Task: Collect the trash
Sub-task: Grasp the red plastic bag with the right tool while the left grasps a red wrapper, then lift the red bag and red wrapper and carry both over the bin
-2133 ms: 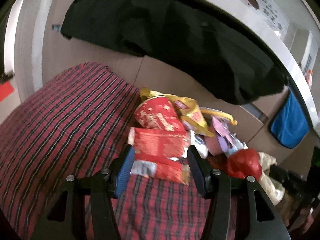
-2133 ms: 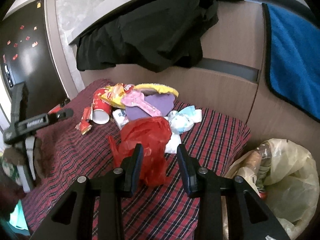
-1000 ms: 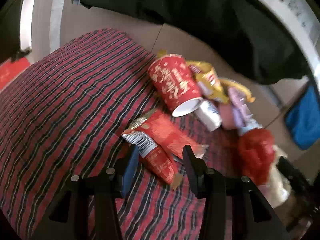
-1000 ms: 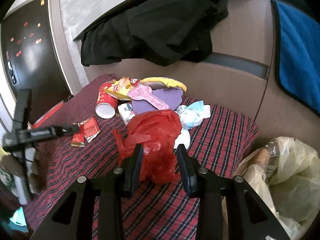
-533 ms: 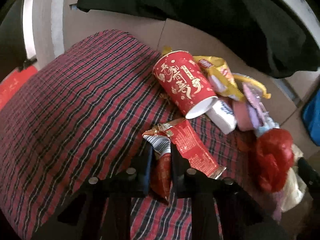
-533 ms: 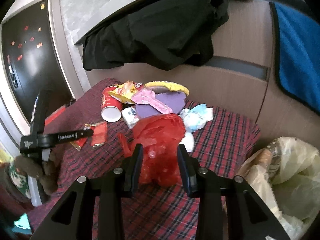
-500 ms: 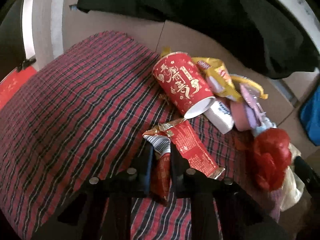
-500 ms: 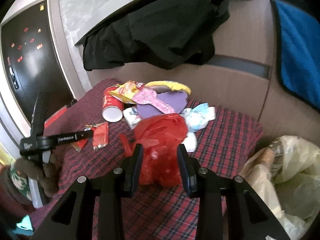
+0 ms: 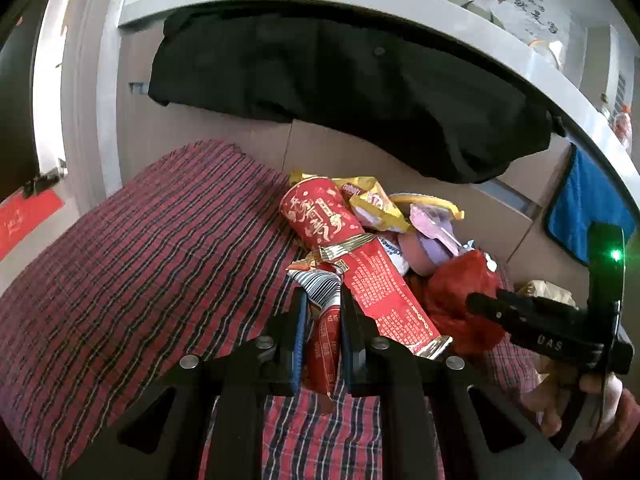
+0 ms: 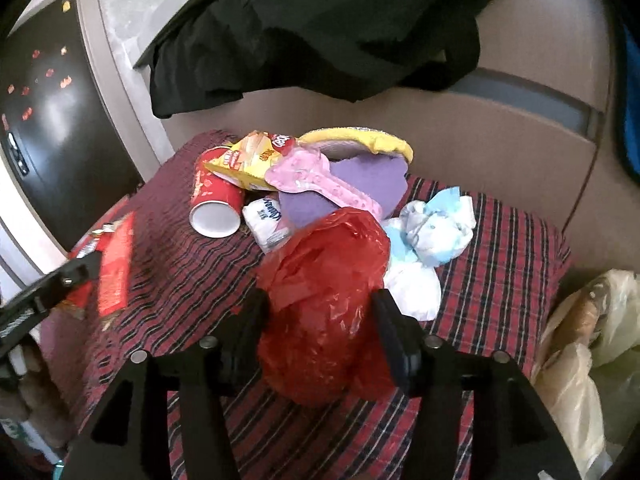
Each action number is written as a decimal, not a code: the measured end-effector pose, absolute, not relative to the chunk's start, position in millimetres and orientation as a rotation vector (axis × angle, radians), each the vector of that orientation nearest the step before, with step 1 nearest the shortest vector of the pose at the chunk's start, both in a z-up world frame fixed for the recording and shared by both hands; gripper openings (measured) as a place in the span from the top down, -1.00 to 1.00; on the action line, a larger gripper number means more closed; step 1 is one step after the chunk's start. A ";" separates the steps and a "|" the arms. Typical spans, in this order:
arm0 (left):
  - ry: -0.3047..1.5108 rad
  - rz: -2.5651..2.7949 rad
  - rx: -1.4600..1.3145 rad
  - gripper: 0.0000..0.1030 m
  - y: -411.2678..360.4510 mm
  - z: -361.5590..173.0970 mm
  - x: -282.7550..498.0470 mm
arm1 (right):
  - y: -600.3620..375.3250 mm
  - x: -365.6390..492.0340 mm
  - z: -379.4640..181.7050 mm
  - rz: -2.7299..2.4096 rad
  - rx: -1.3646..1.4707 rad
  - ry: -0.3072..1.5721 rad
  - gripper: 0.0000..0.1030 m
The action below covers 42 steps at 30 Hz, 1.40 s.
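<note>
Bin bag (image 10: 580,360) beside plaid cloth (image 10: 500,264) holds trash.

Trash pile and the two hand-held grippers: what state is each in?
Left hand-held gripper: shut on red wrapper.
Right hand-held gripper: jaws opening around red plastic bag.
Red paper cup: lying on its side, empty.
Bin bag: open, part-filled.

Open plaid cloth (image 9: 140,280) left of litter pile (image 9: 384,216)
</note>
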<state>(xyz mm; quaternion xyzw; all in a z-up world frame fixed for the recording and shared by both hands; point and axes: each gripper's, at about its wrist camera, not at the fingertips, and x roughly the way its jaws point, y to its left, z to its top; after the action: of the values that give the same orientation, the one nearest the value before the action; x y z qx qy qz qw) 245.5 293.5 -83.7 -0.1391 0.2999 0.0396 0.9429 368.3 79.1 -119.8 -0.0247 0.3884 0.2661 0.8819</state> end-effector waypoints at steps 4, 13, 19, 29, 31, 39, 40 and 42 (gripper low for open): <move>0.596 0.072 -0.272 0.70 288.1 -81.4 246.9 | 76.0 362.0 -109.7 0.569 -0.042 0.790 0.28; 0.568 0.065 -0.221 0.70 264.9 -70.3 239.4 | 64.6 334.9 -81.5 0.592 -0.074 0.702 0.39; 0.522 0.053 -0.179 0.70 241.8 -50.7 228.2 | 48.7 321.2 -66.5 0.582 -0.060 0.665 0.39; 0.413 0.000 -0.100 0.70 181.1 2.9 213.7 | -5.2 288.4 -15.4 0.527 -0.028 0.519 0.39; 0.402 -0.027 -0.097 0.70 163.9 10.4 215.1 | -19.9 280.8 -6.4 0.505 -0.030 0.489 0.39; 0.385 -0.149 -0.046 0.70 81.5 22.3 232.0 | -91.5 259.9 17.7 0.387 -0.028 0.419 0.39; 0.387 -0.162 -0.042 0.70 72.2 22.6 235.2 | -104.5 257.4 19.5 0.362 -0.027 0.413 0.39; 0.392 -0.191 -0.034 0.69 54.6 21.2 241.0 | -121.8 254.5 20.4 0.326 -0.024 0.406 0.39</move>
<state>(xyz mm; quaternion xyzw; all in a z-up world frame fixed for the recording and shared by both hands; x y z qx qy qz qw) 241.0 54.6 21.2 -0.0171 0.1946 -0.0946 0.9762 254.5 -121.8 20.4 -0.0121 0.2009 0.1614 0.9662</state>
